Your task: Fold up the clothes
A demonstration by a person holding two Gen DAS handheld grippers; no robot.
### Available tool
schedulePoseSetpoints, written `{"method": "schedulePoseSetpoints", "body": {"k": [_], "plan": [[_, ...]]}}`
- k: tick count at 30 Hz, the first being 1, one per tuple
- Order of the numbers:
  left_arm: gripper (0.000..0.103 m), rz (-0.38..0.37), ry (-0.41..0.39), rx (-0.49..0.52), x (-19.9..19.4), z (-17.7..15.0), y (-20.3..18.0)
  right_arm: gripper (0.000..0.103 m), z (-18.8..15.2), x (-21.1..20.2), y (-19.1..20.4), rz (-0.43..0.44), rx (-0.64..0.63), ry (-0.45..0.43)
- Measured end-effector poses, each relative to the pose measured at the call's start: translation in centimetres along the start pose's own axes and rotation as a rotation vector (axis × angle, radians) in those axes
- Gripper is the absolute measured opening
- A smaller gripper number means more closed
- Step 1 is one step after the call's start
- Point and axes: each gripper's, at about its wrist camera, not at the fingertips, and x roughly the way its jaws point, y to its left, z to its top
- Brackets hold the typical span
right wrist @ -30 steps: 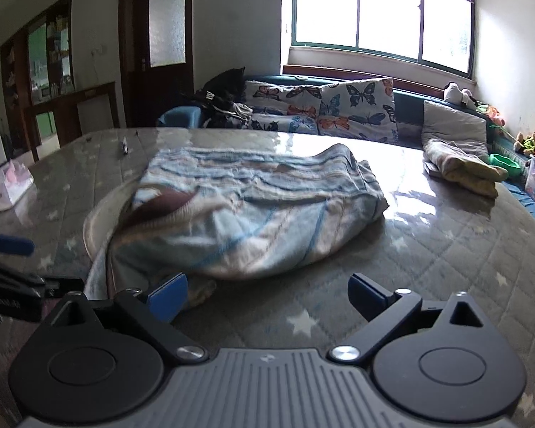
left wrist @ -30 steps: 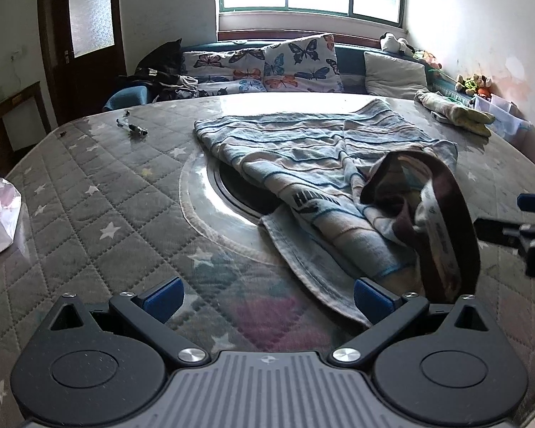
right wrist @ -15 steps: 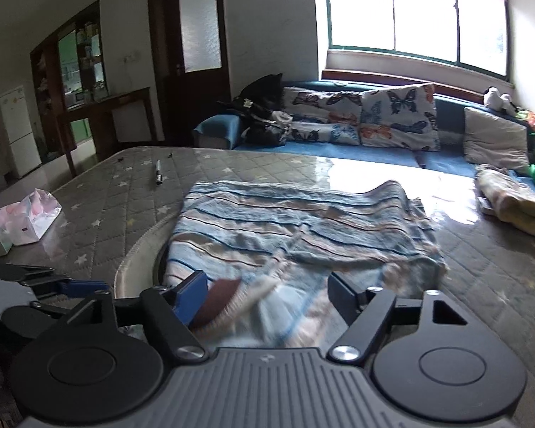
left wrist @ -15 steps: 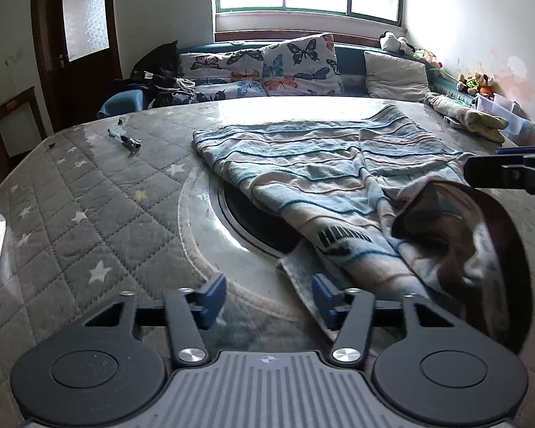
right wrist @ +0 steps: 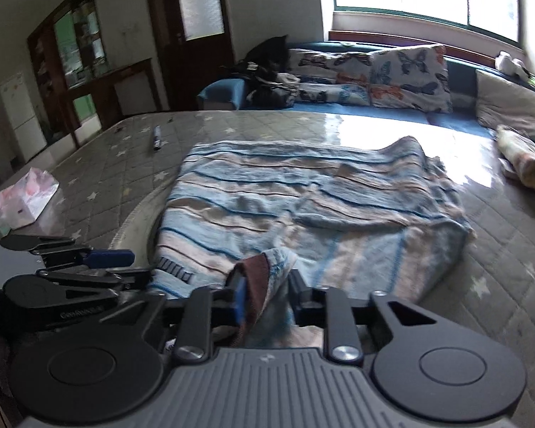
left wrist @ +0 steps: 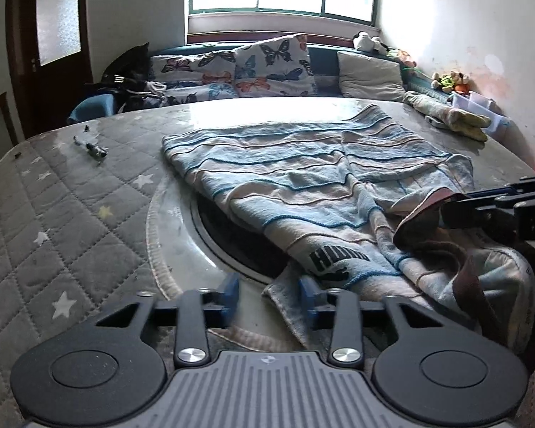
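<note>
A blue and beige striped garment (left wrist: 303, 178) with a brown waistband (left wrist: 421, 214) lies spread on the quilted table (left wrist: 71, 214). My left gripper (left wrist: 267, 296) is at its near hem corner, jaws narrowed but apart. The corner lies against the right pad, and bare table shows beside the left pad. In the right wrist view my right gripper (right wrist: 267, 292) is shut on the brown waistband (right wrist: 256, 267), lifting a fold off the garment (right wrist: 303, 192). The left gripper (right wrist: 135, 267) shows low at the left there, and the right gripper (left wrist: 446, 210) at the right edge of the left wrist view.
A round glass turntable (left wrist: 174, 235) sits under the garment. A pen (left wrist: 92, 148) lies at the far left, a pink packet (right wrist: 18, 207) near the left edge, and a folded cloth (left wrist: 449, 116) at the far right. A sofa with butterfly cushions (left wrist: 271, 67) stands behind.
Both grippers went from wide open to narrow. The right one moved onto the brown waistband and shut on it. The left one slid to the hem corner.
</note>
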Motion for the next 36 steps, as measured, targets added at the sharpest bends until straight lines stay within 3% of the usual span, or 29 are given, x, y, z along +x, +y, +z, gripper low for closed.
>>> {"method": "schedulePoseSetpoints", "body": {"k": [3, 5, 11, 21, 26, 32, 36], "plan": [[0.012, -0.02, -0.002, -0.006, 0.1, 0.0, -0.1, 0.008, -0.5, -0.7, -1.2, -0.026, 0.039, -0.021], [0.011, -0.02, -0.01, -0.013, -0.2, 0.0, -0.2, 0.006, -0.9, -1.2, -1.9, -0.04, 0.063, -0.035], [0.01, 0.022, -0.068, -0.054, -2.7, 0.5, 0.3, 0.004, -1.5, -3.2, -3.4, -0.079, 0.104, -0.087], [0.009, 0.113, -0.161, -0.113, -10.3, 0.2, 3.6, 0.004, -3.2, -6.8, -4.0, -0.089, 0.133, -0.14], [0.009, 0.107, -0.138, -0.152, -13.0, -0.7, 5.9, 0.004, -4.3, -8.3, -4.0, -0.085, 0.139, -0.15], [0.01, 0.133, -0.061, -0.138, -12.6, -1.2, 7.7, 0.005, -6.3, -8.0, -3.6, -0.038, 0.111, -0.047], [0.01, 0.155, -0.012, -0.135, -11.6, -2.5, 8.2, 0.019, -6.5, -8.2, -3.2, -0.008, 0.077, 0.004]]}}
